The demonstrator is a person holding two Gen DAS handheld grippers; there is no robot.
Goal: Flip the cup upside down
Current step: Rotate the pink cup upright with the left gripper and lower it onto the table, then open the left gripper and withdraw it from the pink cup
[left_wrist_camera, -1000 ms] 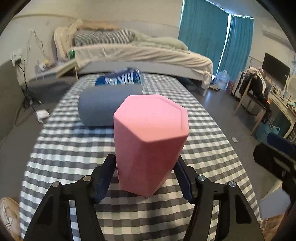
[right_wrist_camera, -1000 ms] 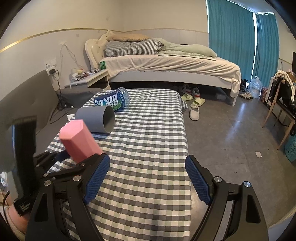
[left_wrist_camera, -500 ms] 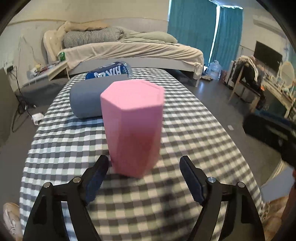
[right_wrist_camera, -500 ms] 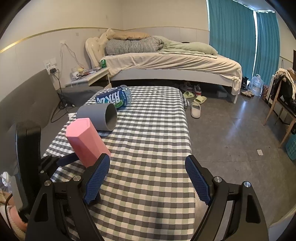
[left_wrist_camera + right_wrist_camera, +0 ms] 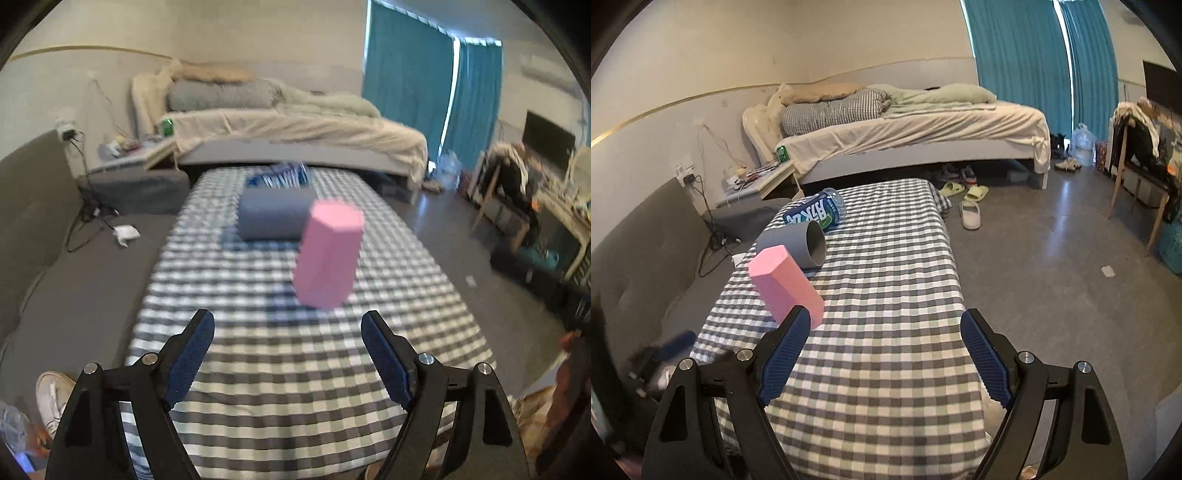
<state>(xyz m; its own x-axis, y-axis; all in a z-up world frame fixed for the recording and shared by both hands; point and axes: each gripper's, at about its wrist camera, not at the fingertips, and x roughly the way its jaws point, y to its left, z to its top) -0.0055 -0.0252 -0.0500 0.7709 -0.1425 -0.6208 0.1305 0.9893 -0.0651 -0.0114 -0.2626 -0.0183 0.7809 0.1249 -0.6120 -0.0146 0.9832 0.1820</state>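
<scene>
Backing away from the pink cup (image 5: 328, 256), the left tongs (image 5: 284, 360) now sit well clear of it near the front edge of the bench (image 5: 280, 373), where half a second ago the cup stood just ahead of their blue pads; the cup itself stays in place. It is a faceted pink cup standing on the gray-and-white checked cloth with its closed flat end on top, apart from both tools. The left tongs are spread wide with nothing between their fingers. The right tongs (image 5: 882, 356) are likewise spread wide and hold nothing; in the right wrist view the pink cup (image 5: 785, 286) appears just beyond their left finger, which overlaps its lower edge. Directly behind the cup lies a gray cylinder (image 5: 798, 245) on its side, its open mouth turned toward the right wrist camera, and behind that a blue-labelled plastic bottle (image 5: 816, 213), also on its side. These two lie close together across the far half of the bench. Beyond the bench stands a bed (image 5: 916, 136) with rumpled cream bedding, with slippers (image 5: 969, 206) on the floor beside it, teal curtains (image 5: 1030, 59) at the window, and a gray sofa (image 5: 40, 229) along the bench's left side. The left wrist view is blurred.
</scene>
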